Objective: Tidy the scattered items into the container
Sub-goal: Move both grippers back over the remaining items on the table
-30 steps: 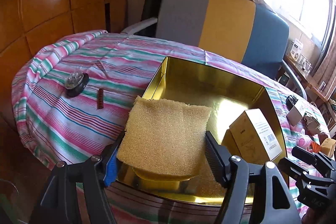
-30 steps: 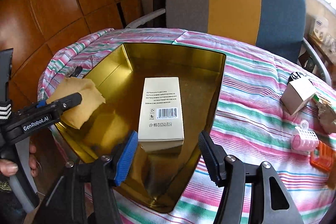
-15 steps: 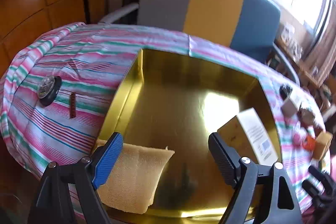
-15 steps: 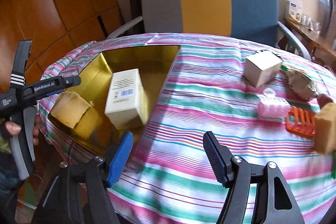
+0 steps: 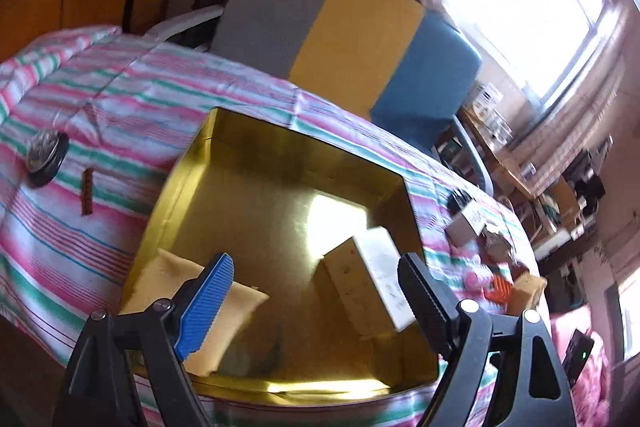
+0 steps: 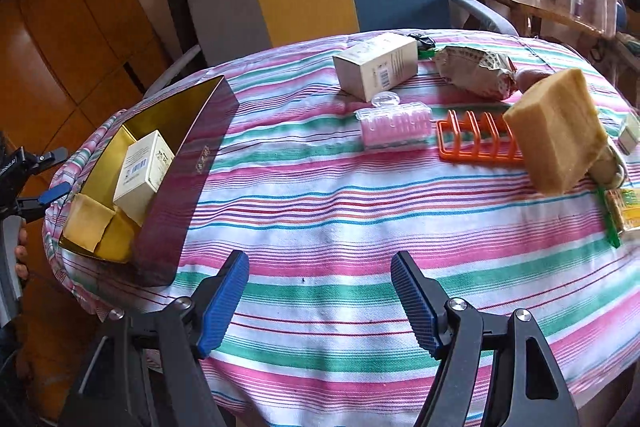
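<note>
A gold tin [image 5: 280, 155] sits on the striped tablecloth. Inside it lie a flat yellow sponge [image 5: 164, 273] at the near left corner and a cream box [image 5: 360, 283] to the right. My left gripper [image 5: 316, 267] hovers open above the tin's near edge, holding nothing. In the right wrist view the tin [image 6: 192, 163] is at the left. My right gripper [image 6: 320, 261] is over bare cloth, its jaws opening with nothing between them. Ahead lie a white box [image 6: 376, 67], a pink roller [image 6: 394, 127], an orange rack [image 6: 476, 139] and a thick sponge block [image 6: 556, 131].
A crumpled brown packet [image 6: 476, 71] and a green-yellow packet [image 6: 624, 207] lie at the right. Left of the tin are a round black object [image 5: 44, 157] and a small brown bar [image 5: 87, 191]. A grey, yellow and blue chair [image 5: 340, 39] stands behind the table.
My left gripper let the sponge drop into the tin and drew back with wider jaws. My right gripper left the cream box in the tin and swung right over the cloth.
</note>
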